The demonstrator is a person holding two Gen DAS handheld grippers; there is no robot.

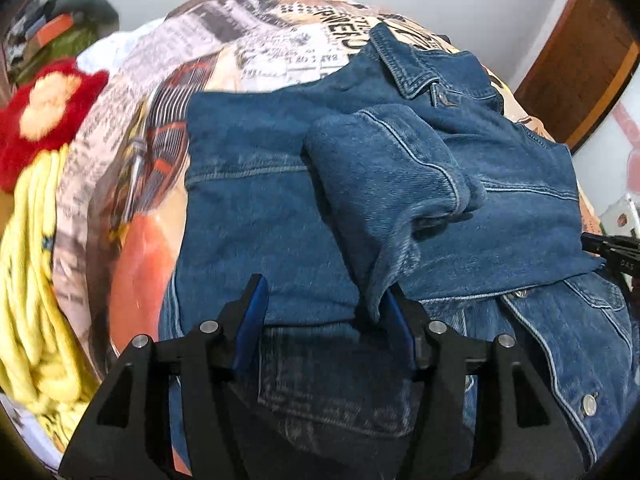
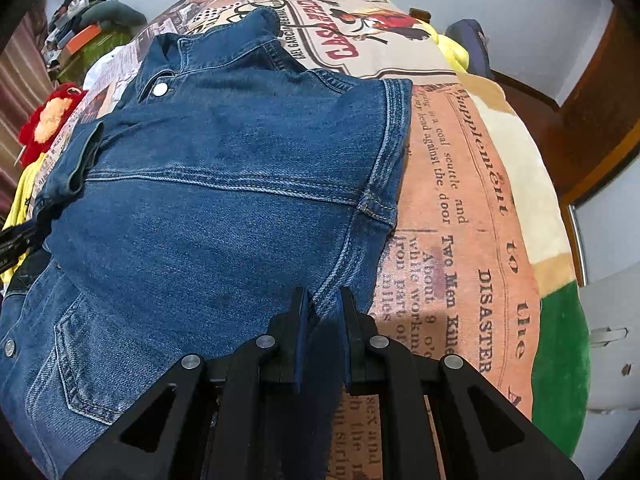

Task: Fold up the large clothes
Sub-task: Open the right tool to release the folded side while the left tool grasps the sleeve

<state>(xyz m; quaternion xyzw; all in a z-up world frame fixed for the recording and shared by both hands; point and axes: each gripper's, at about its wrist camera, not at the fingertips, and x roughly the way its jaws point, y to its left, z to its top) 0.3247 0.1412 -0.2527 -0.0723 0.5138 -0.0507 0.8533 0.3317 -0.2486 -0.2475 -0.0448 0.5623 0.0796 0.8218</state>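
Observation:
A blue denim jacket [image 1: 280, 200] lies on a printed blanket [image 1: 168, 100], its sides folded inward and collar far. One sleeve [image 1: 384, 168] is folded over its middle. My left gripper [image 1: 324, 300] is open just above the jacket; the sleeve's end drapes against the right finger [image 1: 396, 312]. In the right wrist view the jacket [image 2: 220, 184] fills the left and centre. My right gripper [image 2: 324, 304] is shut on the jacket's near right edge, with denim pinched between the fingers.
A red plush toy [image 1: 48, 112] and a yellow garment [image 1: 28, 280] lie left of the blanket. A pile of clutter [image 1: 52, 28] sits far left. A wooden door frame [image 2: 592, 128] stands at the right. The blanket's newspaper print [image 2: 460, 220] lies bare right of the jacket.

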